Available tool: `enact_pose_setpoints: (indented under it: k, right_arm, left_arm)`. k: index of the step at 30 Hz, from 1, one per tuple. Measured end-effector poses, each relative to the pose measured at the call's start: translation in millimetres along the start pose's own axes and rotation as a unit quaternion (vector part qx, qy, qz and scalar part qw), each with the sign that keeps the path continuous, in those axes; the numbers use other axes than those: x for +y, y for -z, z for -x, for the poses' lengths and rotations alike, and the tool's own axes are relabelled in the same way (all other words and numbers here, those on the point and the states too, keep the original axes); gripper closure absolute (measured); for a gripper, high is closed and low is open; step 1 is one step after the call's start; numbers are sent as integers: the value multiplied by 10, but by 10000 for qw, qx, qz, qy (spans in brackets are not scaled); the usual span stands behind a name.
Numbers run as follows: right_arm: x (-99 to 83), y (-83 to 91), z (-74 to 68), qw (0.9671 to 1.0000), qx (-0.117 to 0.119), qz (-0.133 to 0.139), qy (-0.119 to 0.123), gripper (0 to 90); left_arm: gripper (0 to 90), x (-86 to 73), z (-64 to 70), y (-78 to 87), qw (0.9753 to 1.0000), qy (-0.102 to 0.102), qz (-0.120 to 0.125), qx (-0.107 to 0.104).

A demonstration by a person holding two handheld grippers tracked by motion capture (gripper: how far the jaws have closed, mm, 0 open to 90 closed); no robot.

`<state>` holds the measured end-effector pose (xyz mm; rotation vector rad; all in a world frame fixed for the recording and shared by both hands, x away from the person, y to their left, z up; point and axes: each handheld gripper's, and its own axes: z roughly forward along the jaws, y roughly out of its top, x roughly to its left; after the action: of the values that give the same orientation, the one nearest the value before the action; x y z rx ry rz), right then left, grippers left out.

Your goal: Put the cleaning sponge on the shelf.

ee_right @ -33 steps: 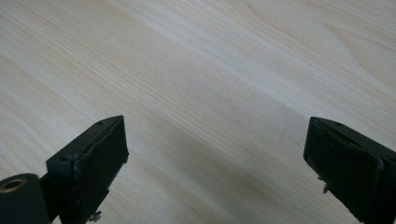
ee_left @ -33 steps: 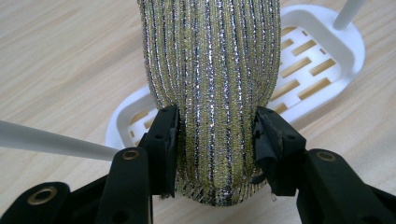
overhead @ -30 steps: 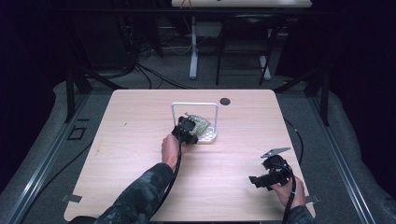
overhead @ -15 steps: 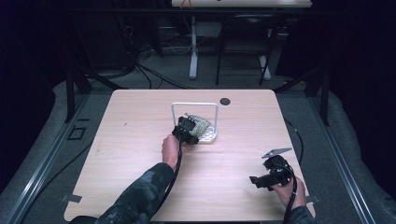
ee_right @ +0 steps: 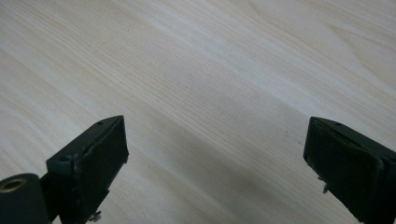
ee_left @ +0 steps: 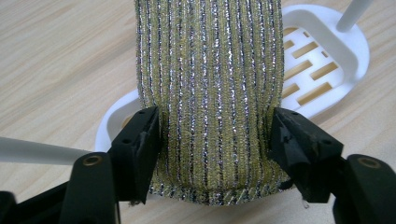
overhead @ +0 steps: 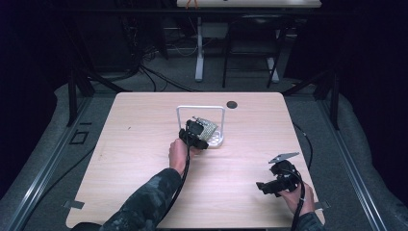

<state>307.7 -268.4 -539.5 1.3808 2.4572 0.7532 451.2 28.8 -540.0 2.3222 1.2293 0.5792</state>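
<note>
1. The left gripper (ee_left: 215,140) has its two black jaws pressed against the two long edges of a glittery gold-and-silver scouring pad (ee_left: 210,79), clamped on it.
2. In the left gripper view the pad's long axis runs from 6 o'clock to 12 o'clock, straight away from the jaws; its stripes run the same way, its near rounded end lies between the jaws, and its far end leaves the frame at the top.
3. The pad lies over a white slotted soap tray (ee_left: 327,60) on the wooden table (overhead: 144,125); the tray's bare part shows toward 2 o'clock.
4. In the high view the pad (overhead: 208,128) sits just above the table's middle, under a white wire arch (overhead: 199,109), and points toward 1 o'clock from the left gripper (overhead: 195,136).
5. The right gripper (ee_right: 217,158) has its jaws wide apart over bare wood, holding nothing; in the high view it (overhead: 276,182) is near the table's 5 o'clock corner, well apart from the pad.
</note>
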Motion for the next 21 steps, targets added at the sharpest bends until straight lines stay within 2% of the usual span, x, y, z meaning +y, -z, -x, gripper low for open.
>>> enact_pose_setpoints:
  k: [6, 11, 17, 21]
  right_arm:
    - [-5, 14, -6, 10000, -1, 24, -52, 59]
    - [-6, 15, -6, 10000, -2, 3, -36, 59]
    - [-9, 7, -4, 10000, -10, -5, -51, 59]
    - [-9, 14, -11, 10000, -24, 43, -47, 59]
  left_arm:
    - [212, 10, -6, 51, 10000, -29, 52, -9]
    - [174, 15, -29, 120, 9999, -47, 89, -72]
    - [153, 34, -49, 276, 9985, -232, 56, -483]
    - [136, 24, -57, 375, 9978, -280, 101, -585]
